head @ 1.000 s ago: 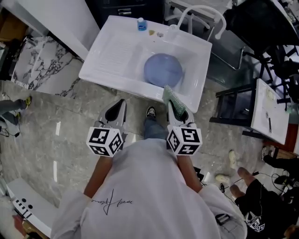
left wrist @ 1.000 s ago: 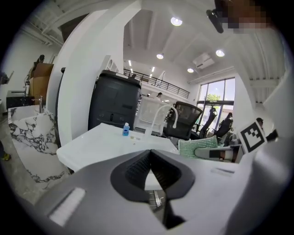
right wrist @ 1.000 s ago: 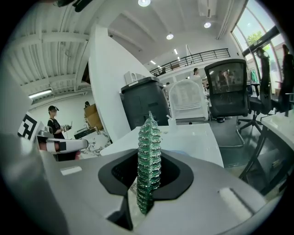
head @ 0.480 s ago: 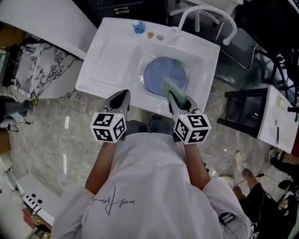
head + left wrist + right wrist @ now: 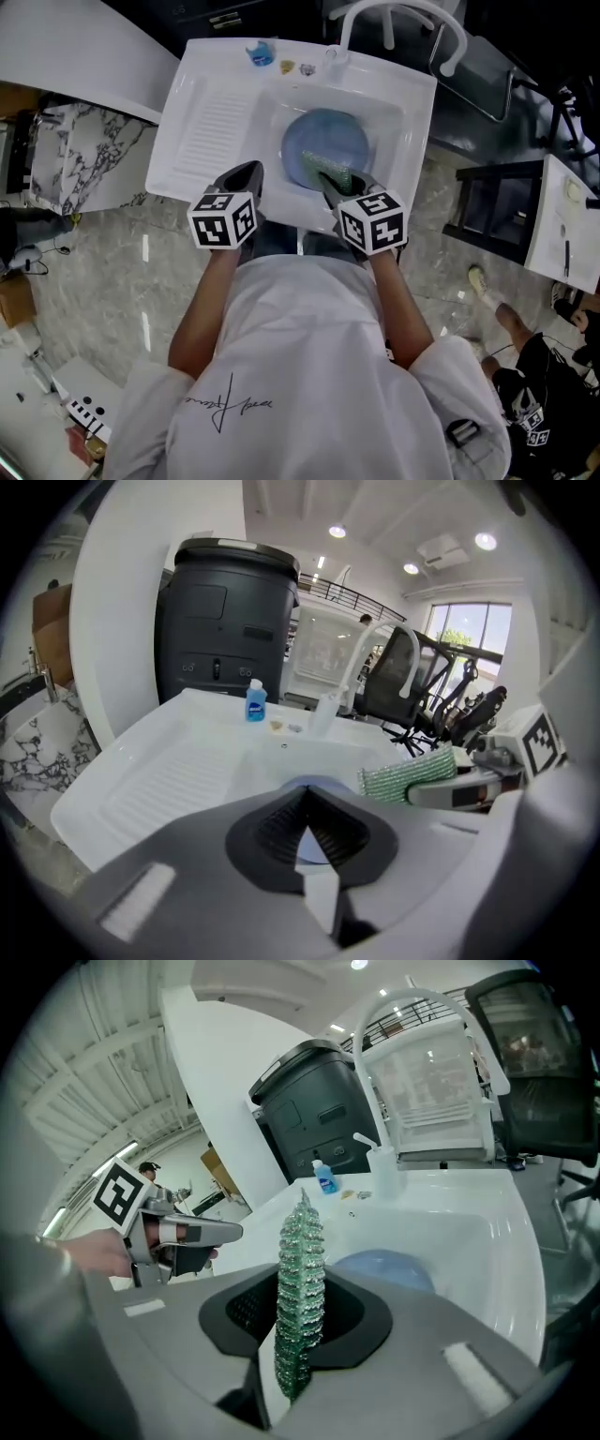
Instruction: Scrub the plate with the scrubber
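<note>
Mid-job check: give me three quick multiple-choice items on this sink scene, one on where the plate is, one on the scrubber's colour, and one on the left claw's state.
1. Where does the round blue plate lie?
A. on the ribbed drainboard
B. in the basin of the white sink
C. on the marble floor

2. What colour is the mesh scrubber held in the right claw?
A. green
B. yellow
C. red

3. How is the left claw?
A. shut on the plate
B. wide open
C. shut, holding nothing

Answers:
1 B: the head view shows the plate down inside the basin.
2 A: the right gripper view shows glittery green mesh.
3 C: in the left gripper view its jaws meet with nothing between them.
</note>
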Demonstrator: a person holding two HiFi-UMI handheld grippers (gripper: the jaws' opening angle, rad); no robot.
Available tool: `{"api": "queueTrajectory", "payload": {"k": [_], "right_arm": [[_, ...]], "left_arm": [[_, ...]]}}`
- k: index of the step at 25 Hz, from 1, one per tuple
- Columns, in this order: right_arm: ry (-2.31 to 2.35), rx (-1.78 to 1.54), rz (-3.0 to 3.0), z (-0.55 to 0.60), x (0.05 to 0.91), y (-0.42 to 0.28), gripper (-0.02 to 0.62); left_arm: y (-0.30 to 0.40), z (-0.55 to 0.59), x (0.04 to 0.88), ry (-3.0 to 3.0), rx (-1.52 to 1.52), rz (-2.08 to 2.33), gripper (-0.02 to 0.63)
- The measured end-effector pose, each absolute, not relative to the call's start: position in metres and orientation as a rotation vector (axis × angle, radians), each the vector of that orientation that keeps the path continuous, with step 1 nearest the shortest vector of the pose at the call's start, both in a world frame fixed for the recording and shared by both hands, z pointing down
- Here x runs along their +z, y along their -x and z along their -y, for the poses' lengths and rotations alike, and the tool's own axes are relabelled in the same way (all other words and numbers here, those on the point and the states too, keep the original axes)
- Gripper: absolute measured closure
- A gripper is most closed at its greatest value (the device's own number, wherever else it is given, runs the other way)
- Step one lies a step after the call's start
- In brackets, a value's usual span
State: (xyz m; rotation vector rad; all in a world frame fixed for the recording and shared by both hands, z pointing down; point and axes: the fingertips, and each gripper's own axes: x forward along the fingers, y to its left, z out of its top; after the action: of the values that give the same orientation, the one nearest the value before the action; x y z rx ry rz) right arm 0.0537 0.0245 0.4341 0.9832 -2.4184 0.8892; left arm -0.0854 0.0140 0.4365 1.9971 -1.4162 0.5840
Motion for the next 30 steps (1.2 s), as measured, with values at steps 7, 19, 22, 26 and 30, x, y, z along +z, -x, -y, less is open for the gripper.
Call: {"api": "queueTrajectory", "payload": {"k": [7, 19, 22, 26, 30], "right_arm": [[-0.983, 0.91, 2.373, -0.002, 0.453, -0.059, 0.529], [-0.928, 1.018, 2.208, 0.034, 0.516, -0.053, 0.529], [-0.891, 1.049, 2.107, 0.037, 0.538, -0.053, 0.541], [-0.845, 1.051, 2.056, 0.044, 0.554, -0.047, 0.541], [-0.859, 1.105, 2.059, 0.059, 0.564, -0.04, 0.541]], "left_arm": [[0.067, 0.029, 0.464, -1.978, 0.593, 1.296, 0.557], [0.049, 0.059, 0.551, -1.806, 0.688, 1.057, 0.557], [0.047, 0.057, 0.576, -1.736, 0.74, 0.988, 0.557], [0.049, 0.056, 0.6, -1.672, 0.809, 0.97, 0.555], [0.062, 0.06, 0.618, -1.591, 0.827, 1.019, 0.537]]}}
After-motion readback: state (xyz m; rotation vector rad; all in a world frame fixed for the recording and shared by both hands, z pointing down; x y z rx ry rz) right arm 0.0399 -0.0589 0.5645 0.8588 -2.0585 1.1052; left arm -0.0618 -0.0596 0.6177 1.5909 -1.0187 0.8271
